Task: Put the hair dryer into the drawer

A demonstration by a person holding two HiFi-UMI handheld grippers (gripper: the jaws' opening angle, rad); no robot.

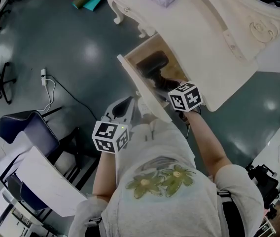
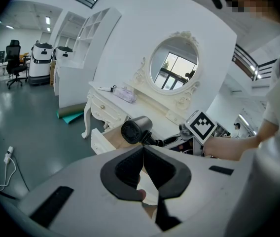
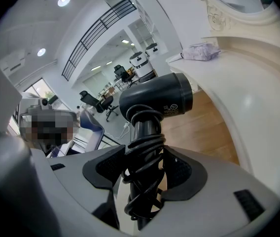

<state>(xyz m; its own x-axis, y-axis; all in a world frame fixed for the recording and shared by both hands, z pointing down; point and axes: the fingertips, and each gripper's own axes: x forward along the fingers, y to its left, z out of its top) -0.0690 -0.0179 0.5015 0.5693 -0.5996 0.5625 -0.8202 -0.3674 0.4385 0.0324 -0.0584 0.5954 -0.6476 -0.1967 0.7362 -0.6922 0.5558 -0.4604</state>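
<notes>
Clamping hair dryer (image 3: 156,100) over drawer (image 1: 141,52) of dressing table (image 1: 199,38), right gripper (image 3: 148,163); left gripper (image 2: 143,154) closed

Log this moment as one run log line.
phase: placing | right gripper: shut on hair dryer handle, above open drawer | left gripper: shut, empty

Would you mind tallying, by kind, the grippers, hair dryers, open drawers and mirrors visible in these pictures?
Hair dryer: 1
Open drawer: 1
Mirror: 1
Grippers: 2 (left gripper with jaws together and nothing between them, right gripper clamped on the hair dryer's cord-wrapped handle)
Total: 5
</notes>
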